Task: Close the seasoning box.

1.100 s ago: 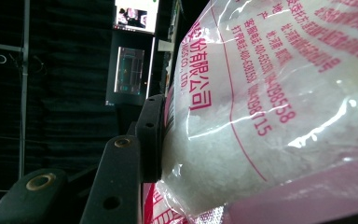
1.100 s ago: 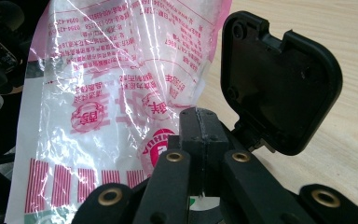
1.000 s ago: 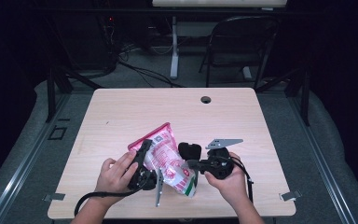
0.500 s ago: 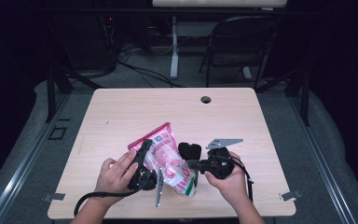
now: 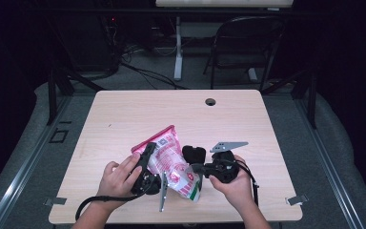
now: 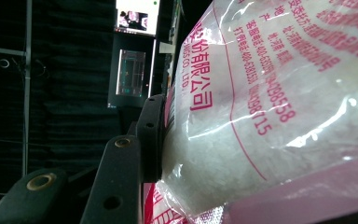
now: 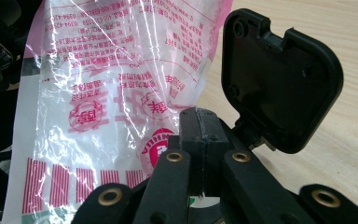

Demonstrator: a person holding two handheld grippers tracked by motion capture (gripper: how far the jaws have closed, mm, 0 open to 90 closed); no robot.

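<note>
A clear and pink plastic bag (image 5: 171, 167) of white grains, printed in red, is held just above the wooden table (image 5: 124, 119) near its front edge. My left gripper (image 5: 148, 157) is shut on the bag's left edge; in the left gripper view the bag (image 6: 270, 107) bulges against one black jaw. From the right, my right gripper (image 5: 199, 168) has its jaws pressed together on the bag's lower right edge, with the printed film (image 7: 102, 93) spread out to their left. A black plastic piece (image 5: 194, 153) sits close beside the right jaws (image 7: 279, 74).
A round cable hole (image 5: 210, 101) lies near the table's far edge. A metal folding chair (image 5: 248, 43) and desk legs stand on the floor beyond the table. Bare tabletop stretches behind and to both sides of the hands.
</note>
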